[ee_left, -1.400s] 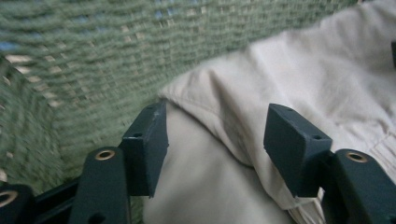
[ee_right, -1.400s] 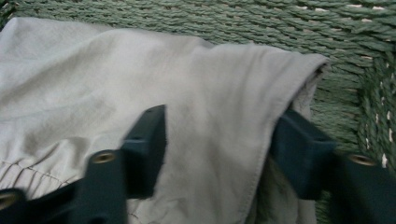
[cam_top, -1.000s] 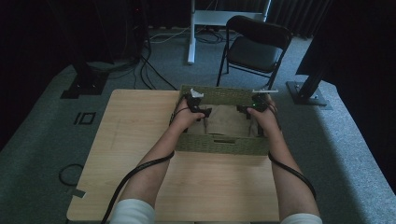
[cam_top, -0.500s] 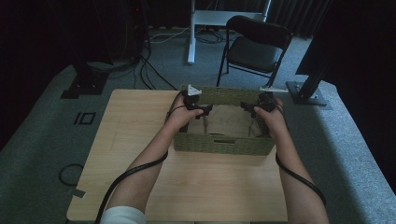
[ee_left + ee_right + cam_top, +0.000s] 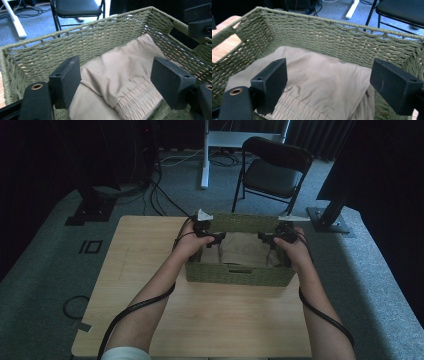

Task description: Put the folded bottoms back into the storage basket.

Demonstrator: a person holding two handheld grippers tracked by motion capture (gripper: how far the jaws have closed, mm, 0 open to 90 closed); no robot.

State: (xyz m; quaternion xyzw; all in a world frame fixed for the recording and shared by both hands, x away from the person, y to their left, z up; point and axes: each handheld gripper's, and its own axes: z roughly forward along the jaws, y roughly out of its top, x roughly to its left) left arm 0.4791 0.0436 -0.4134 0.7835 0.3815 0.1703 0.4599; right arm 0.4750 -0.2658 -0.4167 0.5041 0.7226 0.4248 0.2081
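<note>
Basket [image 5: 240, 272] unmoved with tan garment [image 5: 117, 75], both grippers lowered inside, jaws wide.

Both my forearms reach forward from the near edge in the high view, bare to the elbow, a black cable trailing beneath each. My left hand [image 5: 189, 245] grips the left gripper [image 5: 212, 239] and my right hand [image 5: 292, 249] the right gripper [image 5: 266, 239], their tips turned inward toward each other. On both, the jaws stand wide apart with nothing between them.
</note>
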